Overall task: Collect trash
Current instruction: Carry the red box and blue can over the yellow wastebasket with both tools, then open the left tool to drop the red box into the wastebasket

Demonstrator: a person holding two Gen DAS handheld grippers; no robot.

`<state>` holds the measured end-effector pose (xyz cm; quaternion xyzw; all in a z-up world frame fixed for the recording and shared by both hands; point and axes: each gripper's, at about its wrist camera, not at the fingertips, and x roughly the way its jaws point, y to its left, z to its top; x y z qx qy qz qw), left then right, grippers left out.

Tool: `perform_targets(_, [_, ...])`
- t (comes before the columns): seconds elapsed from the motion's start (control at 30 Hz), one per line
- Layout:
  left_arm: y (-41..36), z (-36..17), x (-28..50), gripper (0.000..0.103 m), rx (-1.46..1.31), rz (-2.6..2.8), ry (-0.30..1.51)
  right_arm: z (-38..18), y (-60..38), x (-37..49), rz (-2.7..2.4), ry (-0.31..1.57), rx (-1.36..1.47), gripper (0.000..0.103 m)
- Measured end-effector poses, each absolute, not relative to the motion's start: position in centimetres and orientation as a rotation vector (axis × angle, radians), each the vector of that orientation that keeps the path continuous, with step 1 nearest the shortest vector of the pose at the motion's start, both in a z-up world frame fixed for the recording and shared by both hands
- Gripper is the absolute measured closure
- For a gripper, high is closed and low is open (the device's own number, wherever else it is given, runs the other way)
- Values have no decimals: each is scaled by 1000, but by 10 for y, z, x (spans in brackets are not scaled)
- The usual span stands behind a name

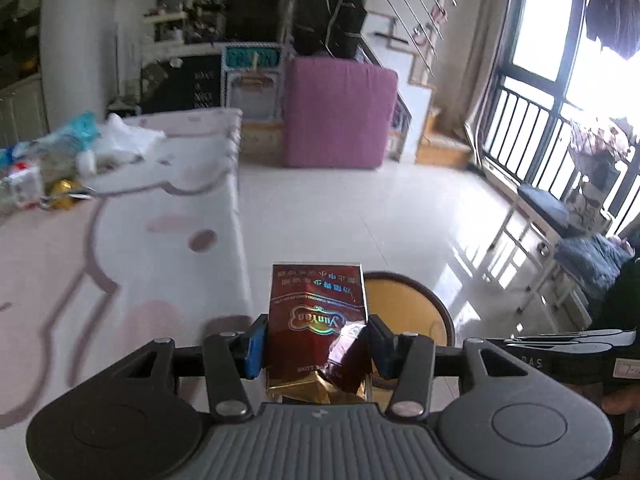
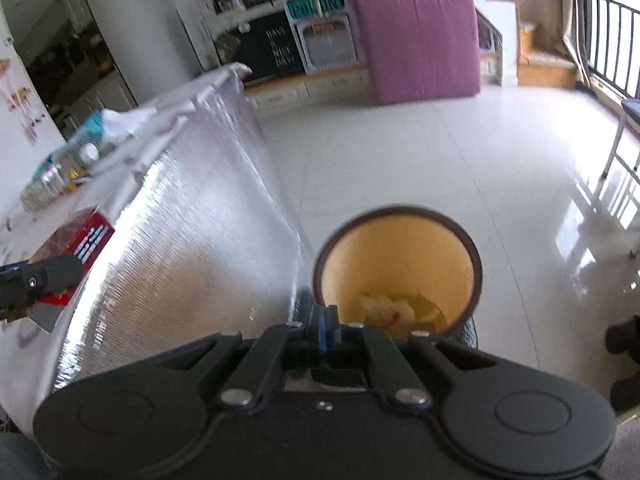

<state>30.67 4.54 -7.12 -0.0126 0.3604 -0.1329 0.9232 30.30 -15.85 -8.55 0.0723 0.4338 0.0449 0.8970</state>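
Left wrist view: left gripper point(image 1: 316, 340) clamps a crumpled cigarette pack point(image 1: 316, 320); right gripper point(image 2: 325, 330) closed, empty, above wastebasket point(image 2: 400, 264).

Both black grippers, left gripper point(image 1: 316, 344) and right gripper point(image 2: 325, 330), carry blue-padded jaws.

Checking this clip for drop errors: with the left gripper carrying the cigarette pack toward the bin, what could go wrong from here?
1. The crumpled cigarette pack in the left gripper sits beside the bin, over the table edge; released now, it would likely miss.
2. The shut, empty right gripper hangs over the bin's mouth and may block the way.
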Motion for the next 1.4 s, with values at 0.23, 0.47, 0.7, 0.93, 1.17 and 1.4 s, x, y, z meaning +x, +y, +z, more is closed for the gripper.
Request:
perform_targets(0.23, [14, -95, 331, 52, -1, -310, 795, -100, -169, 314, 91, 936, 168, 102])
perform_targets(0.47, [-23, -117, 362, 52, 13, -333, 860, -108, -189, 326, 84, 968, 149, 102])
perform_targets(0.7, [-68, -148, 397, 52, 48, -356, 937, -120, -222, 335, 76, 1002, 122, 102])
perform_targets(0.93, [-106, -193, 433, 52, 89, -356, 1022, -142, -255, 345, 71, 1037, 115, 102])
perform_targets(1.17, [-128, -246, 482, 52, 123, -337, 1126, -175, -277, 357, 109, 1081, 95, 101])
perform_targets(1.4, [-149, -295, 517, 51, 209, -325, 1178, -231, -284, 370, 185, 1196, 35, 101])
